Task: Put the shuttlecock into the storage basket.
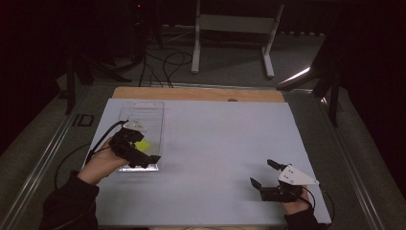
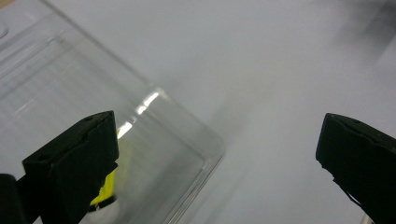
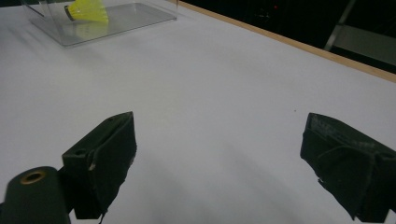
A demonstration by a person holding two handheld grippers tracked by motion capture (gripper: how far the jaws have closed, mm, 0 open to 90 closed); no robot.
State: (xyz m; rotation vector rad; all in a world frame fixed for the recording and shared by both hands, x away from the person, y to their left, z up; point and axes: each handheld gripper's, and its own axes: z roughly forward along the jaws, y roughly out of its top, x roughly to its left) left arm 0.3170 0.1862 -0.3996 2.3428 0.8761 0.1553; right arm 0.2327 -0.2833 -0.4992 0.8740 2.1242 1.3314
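Left gripper hangs over the near end of the clear rectangular plastic tray, jaws spread wide, gripping nothing. Inside the tray, at that near end, lies a small yellow shuttlecock; it looks already placed, or not yet picked up, hard to say which. Right gripper rests well apart on the white tabletop, also spread and empty.
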